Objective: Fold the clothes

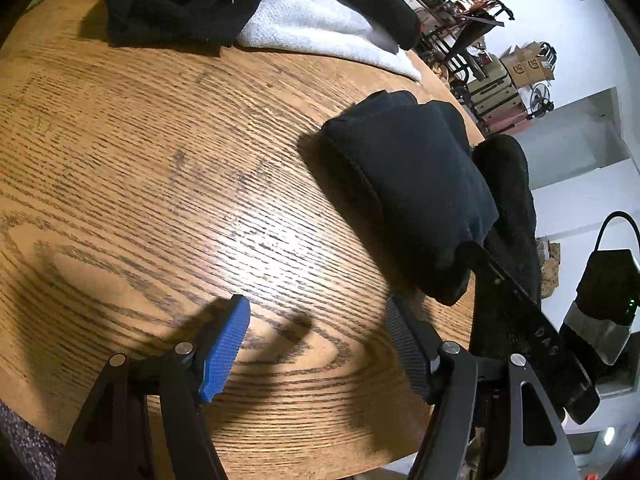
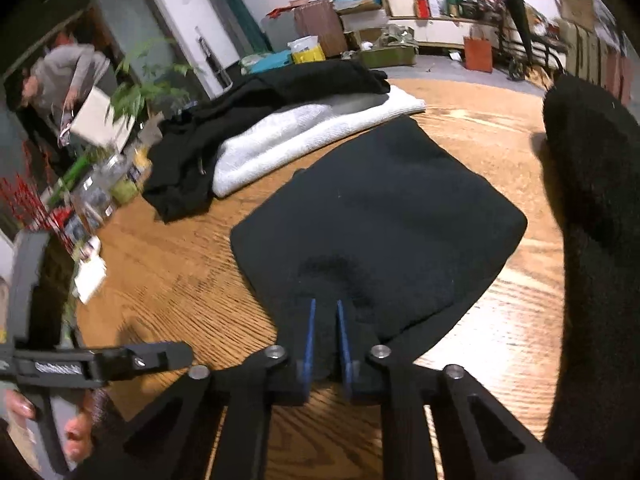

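A folded black garment (image 2: pixel 380 208) lies on the round wooden table (image 2: pixel 168 272). My right gripper (image 2: pixel 326 332) is shut on its near edge, with dark cloth pinched between the blue pads. In the left wrist view the same garment (image 1: pixel 408 168) sits at the right, and the right gripper's black finger (image 1: pixel 516 292) reaches its corner. My left gripper (image 1: pixel 316 344) hovers open over bare wood to the left of the garment, holding nothing. A second black cloth (image 2: pixel 592 200) hangs close at the right edge.
A white towel (image 2: pixel 312 128) and a heap of black clothes (image 2: pixel 280 92) lie at the table's far side. Jars and a plant (image 2: pixel 132 92) crowd the left rim. A person (image 2: pixel 60 76) stands in the background. A hand (image 2: pixel 76 436) grips the left tool.
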`<state>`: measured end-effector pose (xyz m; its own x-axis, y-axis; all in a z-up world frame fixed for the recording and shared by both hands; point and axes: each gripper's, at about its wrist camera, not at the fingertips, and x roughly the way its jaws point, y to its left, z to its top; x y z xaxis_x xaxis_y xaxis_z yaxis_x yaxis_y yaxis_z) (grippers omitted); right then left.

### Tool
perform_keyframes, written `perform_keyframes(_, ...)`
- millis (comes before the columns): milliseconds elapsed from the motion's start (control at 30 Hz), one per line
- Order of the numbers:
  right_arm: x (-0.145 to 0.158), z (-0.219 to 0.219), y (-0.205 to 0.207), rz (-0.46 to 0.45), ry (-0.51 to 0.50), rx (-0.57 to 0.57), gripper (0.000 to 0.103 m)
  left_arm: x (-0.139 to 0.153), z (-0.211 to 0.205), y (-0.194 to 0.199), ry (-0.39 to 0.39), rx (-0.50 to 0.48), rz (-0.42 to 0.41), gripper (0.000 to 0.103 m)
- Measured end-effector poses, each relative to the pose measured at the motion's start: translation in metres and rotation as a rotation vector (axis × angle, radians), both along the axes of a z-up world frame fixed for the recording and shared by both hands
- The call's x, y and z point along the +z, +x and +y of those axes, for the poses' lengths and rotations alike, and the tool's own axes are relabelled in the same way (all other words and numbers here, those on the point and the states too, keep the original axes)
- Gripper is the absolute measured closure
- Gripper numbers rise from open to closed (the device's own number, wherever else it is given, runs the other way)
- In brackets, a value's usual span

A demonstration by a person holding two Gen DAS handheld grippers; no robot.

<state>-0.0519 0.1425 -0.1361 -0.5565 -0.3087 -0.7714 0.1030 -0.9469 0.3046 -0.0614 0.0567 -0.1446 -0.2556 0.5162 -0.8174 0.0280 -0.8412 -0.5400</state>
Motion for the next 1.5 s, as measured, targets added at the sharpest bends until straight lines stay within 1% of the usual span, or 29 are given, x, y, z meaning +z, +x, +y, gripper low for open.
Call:
perform_keyframes(167, 0.008, 0.007, 0.009, 0.011, -0.059, -0.016, 0.101, 0.001, 0.001, 0.000, -0.002, 0.000, 0.006, 0.032)
perform_keyframes(300, 0.012, 0.017, 0.016, 0.017, -0.101, -0.048, 0.101, 0.002, 0.000, 0.004, -0.003, -0.001, 0.004, 0.032)
perform_keyframes(500, 0.020, 0.025, 0.022, 0.041, -0.106, -0.066, 0.101, 0.002, 0.001, 0.007, -0.009, -0.004, 0.002, 0.032)
perform_keyframes(667, 0.016, 0.013, 0.014, 0.036, -0.084, -0.033, 0.095, 0.002, 0.001, 0.009, -0.018, -0.007, 0.000, 0.032)
perform_keyframes(700, 0.014, 0.010, 0.011, 0.031, -0.079, -0.031, 0.094, 0.002, 0.002, 0.009, -0.019, -0.007, -0.001, 0.032)
perform_keyframes(767, 0.008, 0.007, 0.005, 0.016, -0.074, -0.036, 0.087, 0.002, 0.002, 0.010, -0.023, -0.009, -0.002, 0.032)
perform_keyframes(833, 0.001, 0.007, 0.002, 0.000, -0.080, -0.043, 0.085, 0.002, 0.002, 0.011, -0.026, -0.010, -0.003, 0.032)
perform_keyframes(867, -0.001, 0.007, 0.001, -0.005, -0.081, -0.046, 0.086, 0.001, 0.002, 0.011, -0.026, -0.010, -0.004, 0.032)
perform_keyframes(933, -0.003, 0.008, 0.001, 0.002, -0.080, -0.055, 0.091, 0.001, 0.003, 0.011, -0.028, -0.010, -0.007, 0.032)
perform_keyframes(967, -0.002, 0.008, 0.003, 0.008, -0.084, -0.060, 0.097, 0.000, 0.004, 0.011, -0.028, -0.010, -0.008, 0.032)
perform_keyframes(1067, 0.001, 0.013, 0.007, 0.025, -0.106, -0.081, 0.102, -0.001, 0.005, 0.011, -0.030, -0.011, -0.013, 0.032)
perform_keyframes(1267, 0.006, 0.025, 0.014, 0.035, -0.146, -0.106, 0.102, -0.003, 0.007, 0.011, -0.034, -0.012, -0.021, 0.032)
perform_keyframes(1400, 0.003, 0.023, 0.011, 0.026, -0.144, -0.101, 0.101, -0.002, 0.007, 0.011, -0.032, -0.014, -0.025, 0.032)
perform_keyframes(1467, 0.002, 0.022, 0.010, 0.022, -0.141, -0.097, 0.098, -0.002, 0.007, 0.012, -0.030, -0.010, -0.026, 0.032)
perform_keyframes(1500, 0.001, 0.021, 0.009, 0.020, -0.140, -0.095, 0.097, -0.003, 0.006, 0.013, -0.030, -0.009, -0.028, 0.032)
